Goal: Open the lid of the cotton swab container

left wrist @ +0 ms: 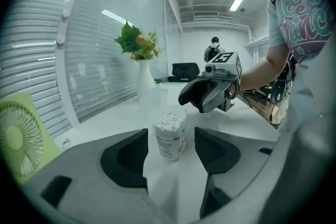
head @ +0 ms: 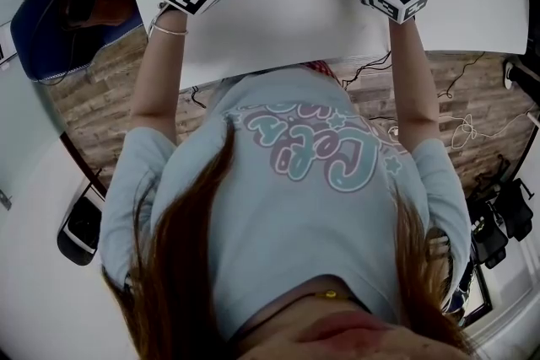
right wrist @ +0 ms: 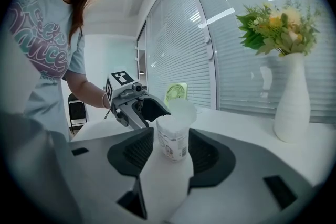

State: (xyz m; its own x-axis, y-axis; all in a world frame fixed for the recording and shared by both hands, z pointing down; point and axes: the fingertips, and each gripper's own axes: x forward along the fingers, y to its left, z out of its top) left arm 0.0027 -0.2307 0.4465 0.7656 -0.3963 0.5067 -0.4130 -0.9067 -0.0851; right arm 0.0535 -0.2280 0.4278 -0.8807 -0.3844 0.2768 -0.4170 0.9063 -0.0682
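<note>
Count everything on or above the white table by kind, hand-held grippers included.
Cotton swab container: 1
Vase of flowers: 1
Green fan: 1
Hand-held gripper: 2 (left, right)
Total: 5

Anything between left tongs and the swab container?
Nothing visible. Only table lies between the open left tongs and the container; the right tongs are beyond it, on the far side.

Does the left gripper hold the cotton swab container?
No, in the left gripper view the left gripper has its jaws apart, and the cotton swab container stands free beyond them.
</note>
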